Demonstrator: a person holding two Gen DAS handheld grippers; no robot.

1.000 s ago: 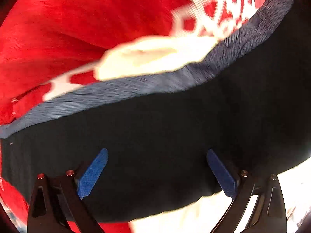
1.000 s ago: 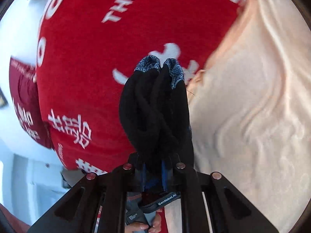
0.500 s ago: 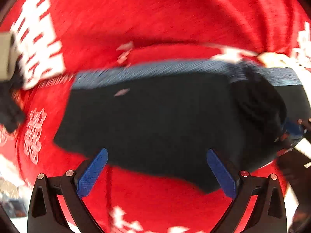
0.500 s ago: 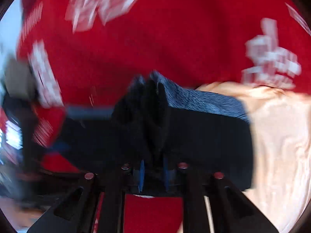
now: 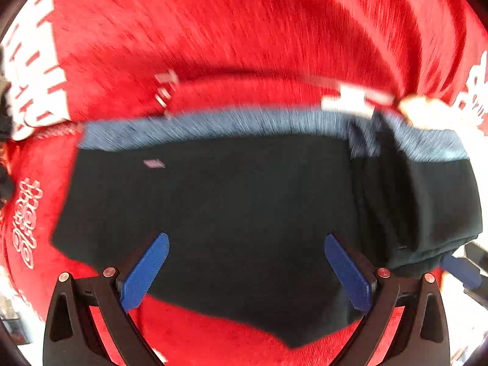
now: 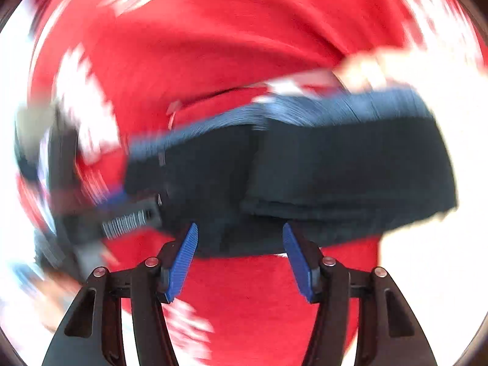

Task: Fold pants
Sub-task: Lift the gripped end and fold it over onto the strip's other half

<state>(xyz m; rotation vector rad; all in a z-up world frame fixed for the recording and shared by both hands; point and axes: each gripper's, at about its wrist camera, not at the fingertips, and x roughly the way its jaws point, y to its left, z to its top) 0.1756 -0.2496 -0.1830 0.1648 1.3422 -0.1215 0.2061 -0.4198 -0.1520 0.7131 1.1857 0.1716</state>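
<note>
Black pants (image 5: 244, 201) with a grey-blue waistband (image 5: 213, 125) lie folded on a red cloth (image 5: 244, 30) with white print. My left gripper (image 5: 245, 270) is open above the near edge of the pants, holding nothing. In the right wrist view the pants (image 6: 335, 167) lie with one end doubled over on the right. My right gripper (image 6: 241, 259) is open just in front of their near edge and holds nothing. The right gripper's blue fingertip (image 5: 460, 270) shows at the right edge of the left wrist view. The right wrist view is blurred.
The red cloth (image 6: 244, 45) covers most of the surface. A pale peach cloth (image 5: 427, 113) lies beyond the right end of the pants. The left gripper's body (image 6: 91, 213) shows blurred at the left of the right wrist view.
My right gripper has let go of the bunched pants and opened; they now lie flat on the red cloth. My left gripper stays open and has shifted along the pants.
</note>
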